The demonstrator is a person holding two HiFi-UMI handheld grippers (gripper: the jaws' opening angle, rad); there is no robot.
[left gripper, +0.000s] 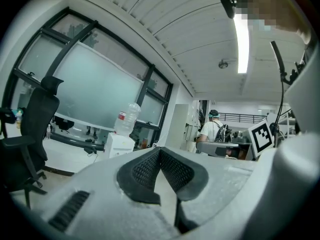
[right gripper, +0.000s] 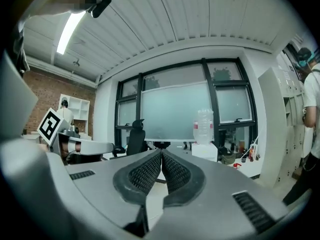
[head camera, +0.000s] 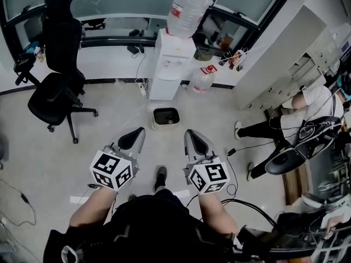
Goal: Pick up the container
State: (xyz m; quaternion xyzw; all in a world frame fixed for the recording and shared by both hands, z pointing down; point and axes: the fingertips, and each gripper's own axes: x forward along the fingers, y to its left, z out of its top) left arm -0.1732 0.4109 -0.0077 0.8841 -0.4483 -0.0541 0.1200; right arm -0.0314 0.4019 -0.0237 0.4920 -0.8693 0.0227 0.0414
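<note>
A small beige container (head camera: 166, 117) with a dark inside stands on the pale floor in the head view, just in front of a white water dispenser (head camera: 171, 64). My left gripper (head camera: 138, 131) is held low and to the left of the container, apart from it, jaws shut with nothing between them. My right gripper (head camera: 190, 131) is on the container's right, also apart, shut and empty. In the left gripper view the left gripper (left gripper: 160, 149) has its pads pressed together; the right gripper (right gripper: 161, 151) looks the same in its own view. Neither gripper view shows the container.
A big water bottle (head camera: 188, 7) tops the dispenser, and another bottle (head camera: 202, 80) stands on the floor beside it. A black office chair (head camera: 57, 75) is at the left. A person (head camera: 299, 119) sits at the right. Cables (head camera: 241, 147) trail over the floor.
</note>
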